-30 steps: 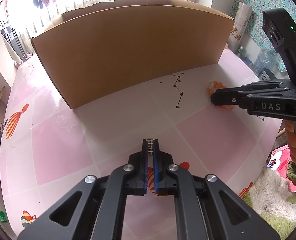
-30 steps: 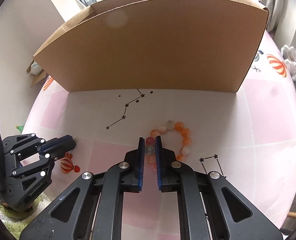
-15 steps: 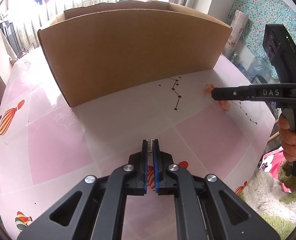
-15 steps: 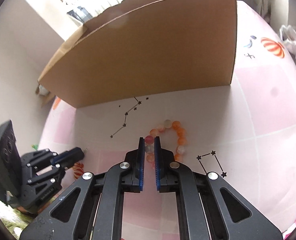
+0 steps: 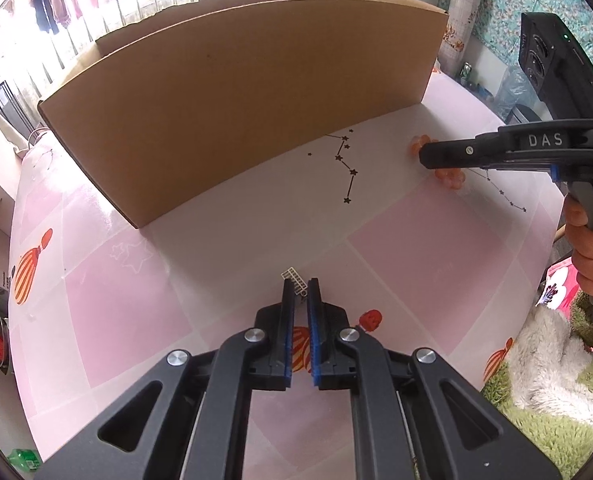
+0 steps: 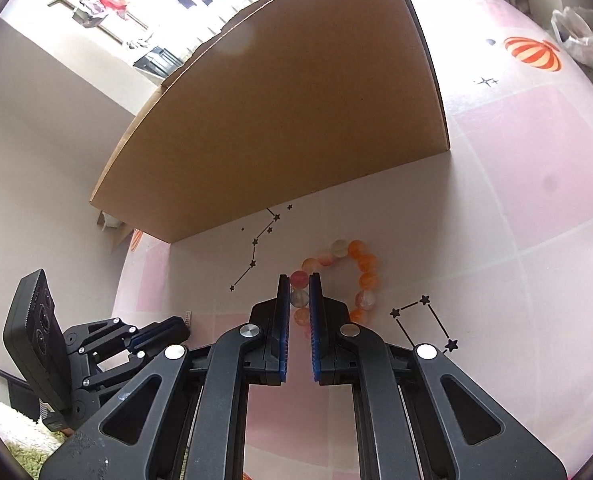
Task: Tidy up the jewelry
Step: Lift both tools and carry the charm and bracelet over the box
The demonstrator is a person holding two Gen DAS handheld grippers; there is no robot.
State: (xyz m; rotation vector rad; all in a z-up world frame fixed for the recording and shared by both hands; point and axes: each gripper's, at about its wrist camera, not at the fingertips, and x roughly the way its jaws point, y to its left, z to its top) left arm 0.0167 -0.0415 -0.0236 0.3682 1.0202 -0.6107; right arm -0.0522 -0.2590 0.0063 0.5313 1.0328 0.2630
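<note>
My left gripper (image 5: 301, 286) has its jaws a little apart, and a small white comb-like hair clip (image 5: 294, 277) lies tilted at the fingertips; I cannot tell if it is still pinched. My right gripper (image 6: 299, 282) is shut on an orange and pink bead bracelet (image 6: 362, 266) that lies in a ring on the table, with two beads between its pads. In the left wrist view the right gripper (image 5: 428, 154) sits low over the bracelet (image 5: 450, 178). In the right wrist view the left gripper (image 6: 182, 326) is at the lower left.
A large open cardboard box (image 5: 232, 92) stands behind both grippers; it also shows in the right wrist view (image 6: 280, 120). The round table (image 5: 424, 248) has a pink and white cloth with balloon and star prints. A green shaggy rug (image 5: 556, 420) lies past the table edge.
The left jaws have parted slightly and the white clip has tipped over to the left at the tips. The right gripper has tilted and stays closed on the bracelet beads.
</note>
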